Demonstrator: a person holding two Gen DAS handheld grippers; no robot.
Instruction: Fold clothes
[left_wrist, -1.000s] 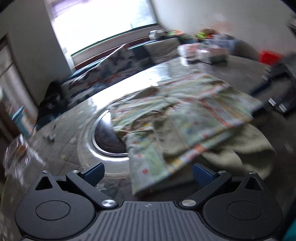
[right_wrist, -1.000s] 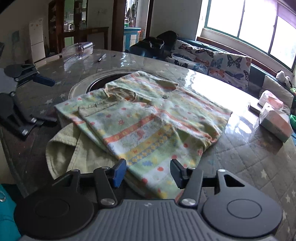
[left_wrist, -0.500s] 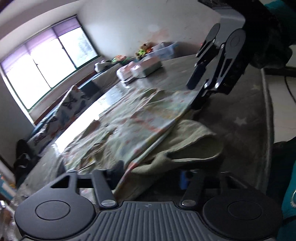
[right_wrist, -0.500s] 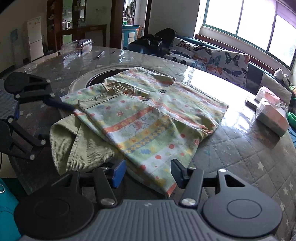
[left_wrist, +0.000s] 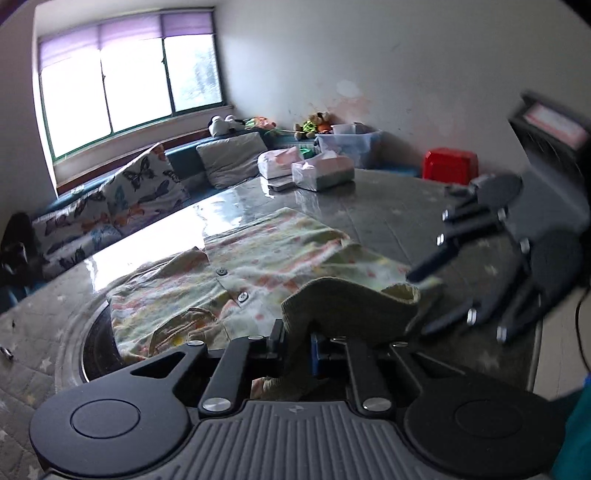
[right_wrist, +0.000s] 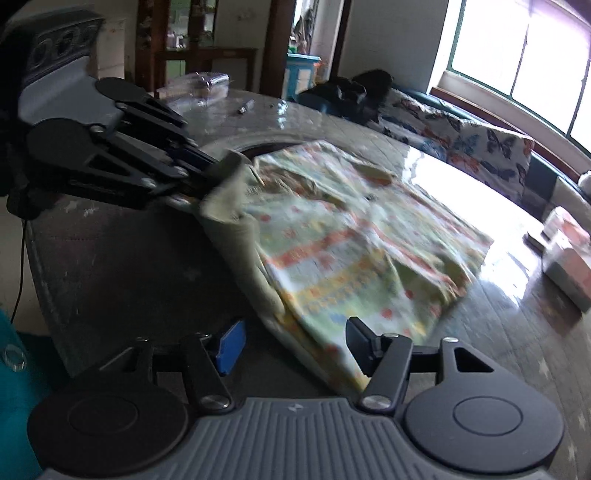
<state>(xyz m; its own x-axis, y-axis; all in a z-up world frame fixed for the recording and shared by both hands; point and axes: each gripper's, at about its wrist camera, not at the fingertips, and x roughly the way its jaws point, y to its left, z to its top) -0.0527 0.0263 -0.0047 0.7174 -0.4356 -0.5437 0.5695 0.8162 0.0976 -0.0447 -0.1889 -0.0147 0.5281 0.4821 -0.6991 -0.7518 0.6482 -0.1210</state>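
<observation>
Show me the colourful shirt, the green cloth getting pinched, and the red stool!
patterned shirt (right_wrist: 369, 243): right wrist view, middle of its striped front.
olive corduroy garment (left_wrist: 347, 306): left wrist view, lifted fold above the left hand-held gripper (left_wrist: 295, 347).
red stool (left_wrist: 450, 165): left wrist view, its front face.

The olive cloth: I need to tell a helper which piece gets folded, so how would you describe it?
On the round grey table lies a pastel patterned shirt with buttons. The olive cloth sits under the shirt's near edge, and the left tool pinches one corner of it. It is plain, ribbed and dull green, unlike the printed shirt.
</observation>
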